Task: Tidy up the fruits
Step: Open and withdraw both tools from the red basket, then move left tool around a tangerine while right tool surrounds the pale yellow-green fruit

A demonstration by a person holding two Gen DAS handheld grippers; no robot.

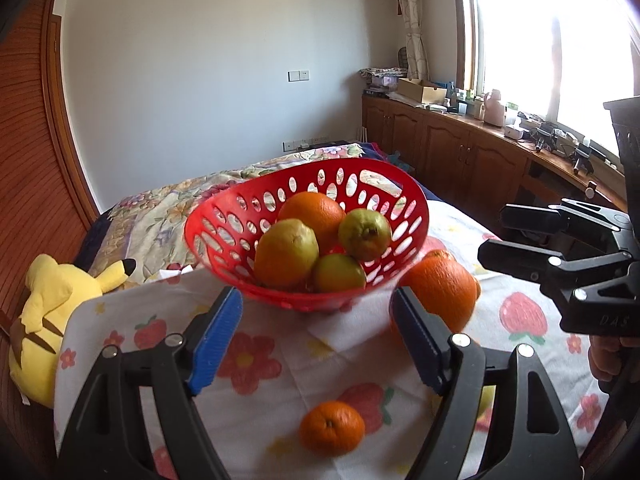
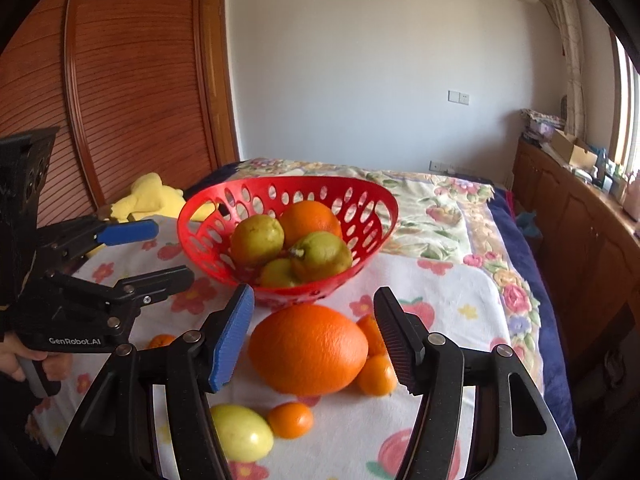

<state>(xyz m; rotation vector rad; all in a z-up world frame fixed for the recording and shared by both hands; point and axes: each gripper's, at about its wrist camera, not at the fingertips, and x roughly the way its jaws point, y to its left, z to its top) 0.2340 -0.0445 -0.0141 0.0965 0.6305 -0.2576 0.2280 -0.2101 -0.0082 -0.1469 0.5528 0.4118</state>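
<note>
Fruits fill the red perforated plastic basket [image 1: 308, 232] at mid-frame in both views: one large orange at the back and three yellow-green pears in front, their undersides hidden by the basket wall. The basket sits on a white cloth printed with strawberries and flowers [image 1: 256, 356], spread over a bed.

In the right wrist view, a large loose orange [image 2: 308, 350] lies between the fingers of the right hand-held gripper [image 2: 316, 340], whose jaws stand apart without touching it. Small tangerines [image 2: 376, 374] are partly hidden behind that orange; another small tangerine [image 2: 290, 420] and a pale yellow-green fruit [image 2: 242, 432], cut off by the gripper's frame, lie at lower centre.

In the left wrist view, the left hand-held gripper [image 1: 316, 334] is open on nothing, a small tangerine [image 1: 332, 426] below it. A yellow plush toy [image 1: 52, 320] lies at lower left.
</note>
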